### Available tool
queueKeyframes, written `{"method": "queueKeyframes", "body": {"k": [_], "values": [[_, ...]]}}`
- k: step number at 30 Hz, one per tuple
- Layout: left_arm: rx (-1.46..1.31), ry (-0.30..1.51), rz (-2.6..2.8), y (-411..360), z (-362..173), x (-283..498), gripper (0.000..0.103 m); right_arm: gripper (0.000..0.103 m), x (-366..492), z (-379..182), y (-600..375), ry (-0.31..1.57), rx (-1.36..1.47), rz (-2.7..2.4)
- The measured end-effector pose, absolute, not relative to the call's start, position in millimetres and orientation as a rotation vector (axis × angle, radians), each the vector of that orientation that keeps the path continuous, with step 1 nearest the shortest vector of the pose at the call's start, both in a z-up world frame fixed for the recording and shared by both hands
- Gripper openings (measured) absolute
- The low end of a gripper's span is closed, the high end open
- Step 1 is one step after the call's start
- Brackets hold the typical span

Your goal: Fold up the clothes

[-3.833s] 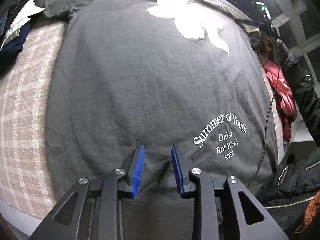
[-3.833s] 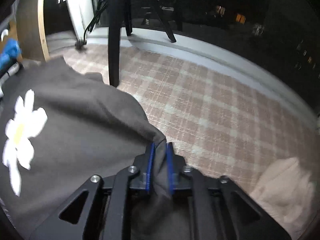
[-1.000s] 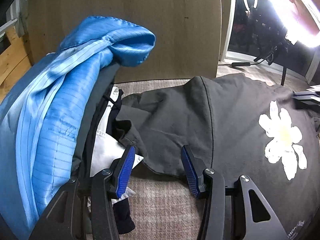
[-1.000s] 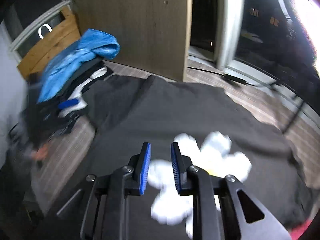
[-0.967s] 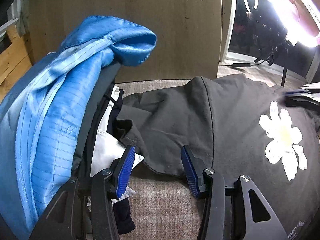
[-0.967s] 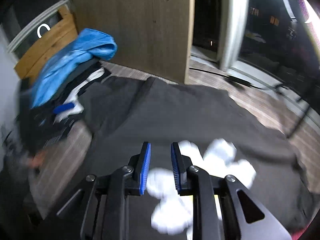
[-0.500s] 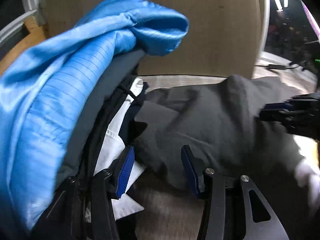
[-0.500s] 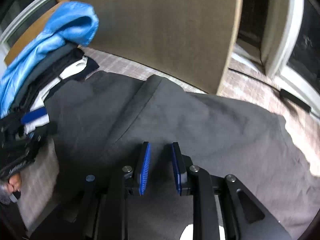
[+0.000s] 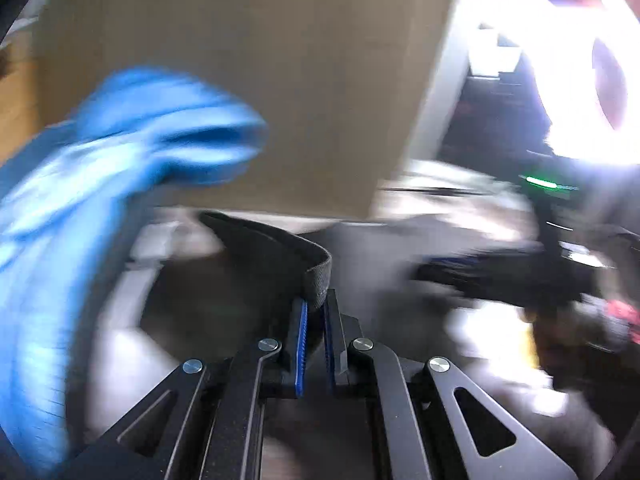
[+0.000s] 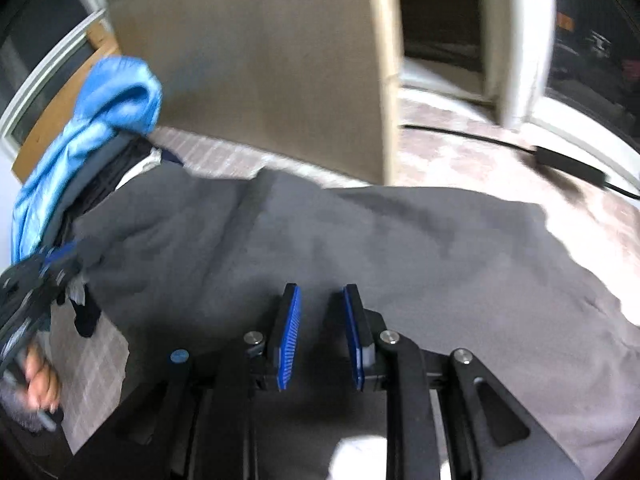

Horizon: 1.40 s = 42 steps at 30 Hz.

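Note:
A dark grey T-shirt lies spread on a plaid surface. My left gripper is shut on the T-shirt's sleeve hem and holds it lifted; the view is blurred by motion. My right gripper is open and empty, low over the middle of the shirt, with a bit of the white flower print below it. The left gripper also shows at the left edge of the right wrist view, and the right gripper shows blurred in the left wrist view.
A pile of clothes topped by a blue shiny garment sits at the left, also in the left wrist view. A tall brown board stands behind the shirt. A black cable runs along the far right.
My left gripper has closed on the sleeve hem and lifted it, moving fast. My right gripper has moved forward over the shirt's upper part and stays open.

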<state>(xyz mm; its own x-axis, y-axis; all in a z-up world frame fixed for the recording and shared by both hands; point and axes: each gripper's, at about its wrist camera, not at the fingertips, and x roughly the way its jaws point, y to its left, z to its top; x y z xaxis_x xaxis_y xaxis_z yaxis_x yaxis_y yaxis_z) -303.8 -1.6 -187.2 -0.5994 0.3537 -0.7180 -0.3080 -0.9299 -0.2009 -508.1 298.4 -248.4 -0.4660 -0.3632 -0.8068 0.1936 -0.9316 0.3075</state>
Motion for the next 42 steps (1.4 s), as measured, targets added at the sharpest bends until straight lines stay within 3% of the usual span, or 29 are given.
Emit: {"method": "queueKeyframes", "body": {"k": [2, 4, 5, 7, 12, 15, 21, 23, 25, 31, 35, 40, 42], "values": [[-1.107, -0.050, 2.302, 36, -186, -288, 0.012, 0.023, -499, -239, 317, -0.287, 1.389, -2.465], [-1.130, 0.127, 2.255, 62, -195, -270, 0.016, 0.032, -489, -230, 338, -0.324, 1.380, -2.504], [-1.146, 0.145, 2.256, 61, -198, -265, 0.025, 0.032, -484, -225, 348, -0.342, 1.375, -2.523], [-1.176, 0.180, 2.258, 60, -204, -255, 0.030, 0.032, -476, -217, 361, -0.359, 1.359, -2.527], [-1.204, 0.279, 2.283, 50, -212, -245, 0.031, 0.033, -471, -210, 353, -0.317, 1.316, -2.443], [-1.202, 0.354, 2.290, 53, -218, -247, 0.031, 0.045, -475, -213, 328, -0.262, 1.295, -2.381], [-1.195, 0.254, 2.247, 46, -228, -260, 0.033, 0.046, -498, -233, 293, 0.077, 1.374, -2.423], [-1.208, 0.206, 2.215, 50, -236, -270, 0.044, 0.046, -507, -248, 290, 0.131, 1.421, -2.405], [-1.263, 0.192, 2.196, 51, -247, -278, 0.041, 0.043, -516, -260, 289, 0.256, 1.482, -2.471], [-1.270, 0.072, 2.322, 15, -239, -278, 0.041, 0.043, -523, -229, 298, 0.070, 1.350, -2.477], [-1.309, -0.013, 2.409, -22, -235, -270, 0.041, 0.043, -537, -224, 272, 0.120, 1.308, -2.399], [-1.334, 0.031, 2.408, -25, -241, -261, 0.041, 0.042, -551, -251, 236, 0.327, 1.337, -2.361], [-1.337, 0.049, 2.403, -20, -244, -262, 0.041, 0.042, -557, -258, 238, 0.325, 1.353, -2.385]]}}
